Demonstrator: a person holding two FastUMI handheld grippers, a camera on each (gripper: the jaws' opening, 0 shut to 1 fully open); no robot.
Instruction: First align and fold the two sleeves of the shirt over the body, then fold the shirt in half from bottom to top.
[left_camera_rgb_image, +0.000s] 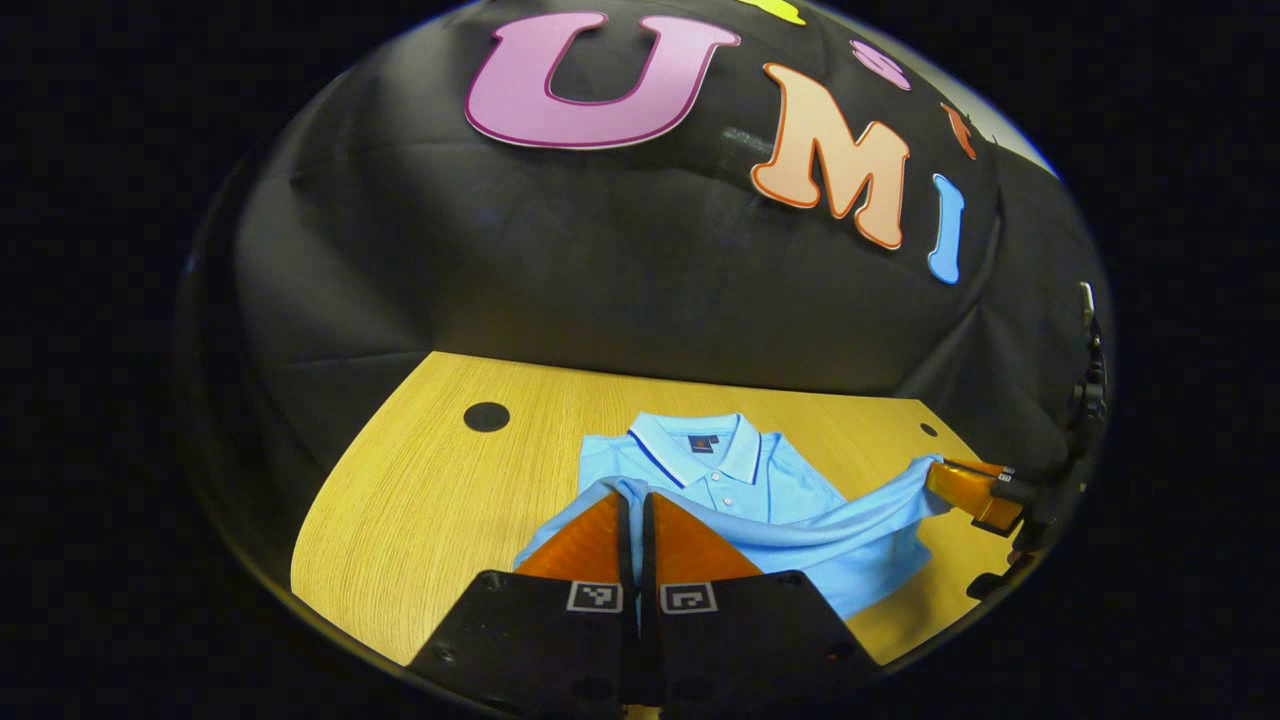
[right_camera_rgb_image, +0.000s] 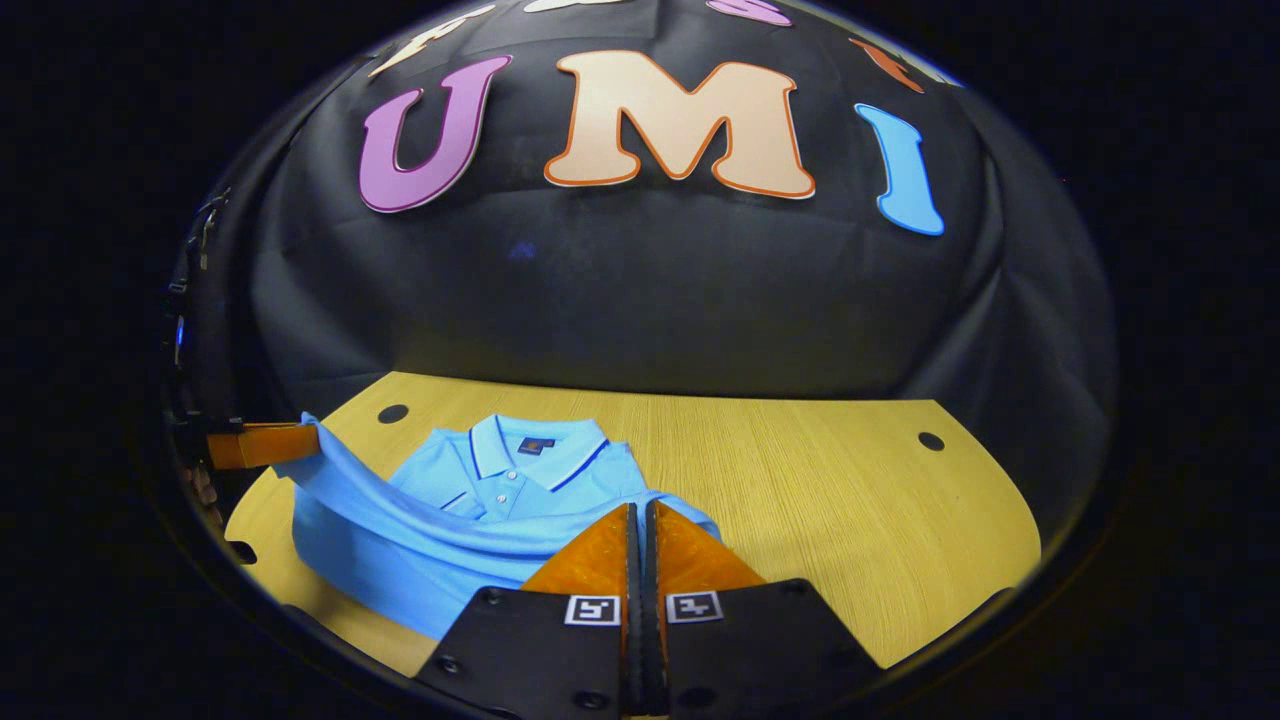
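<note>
**Shirt held up by its bottom edge**

On the wooden worktop (right_camera_rgb_image: 820, 480), near its back edge, a blue shirt (right_camera_rgb_image: 520, 470) is laid. Its bottom edge is pinched by the left gripper (left_camera_rgb_image: 637, 500) and the right gripper (right_camera_rgb_image: 640, 520), both closed on cloth.

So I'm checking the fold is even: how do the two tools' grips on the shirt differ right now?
The left tool pinches the hem of the shirt near the collar's left side; the right tool pinches it out past the body's right edge. In the left gripper view, the right tool sits off toward the table edge. Both are shut on the same lifted hem.
</note>
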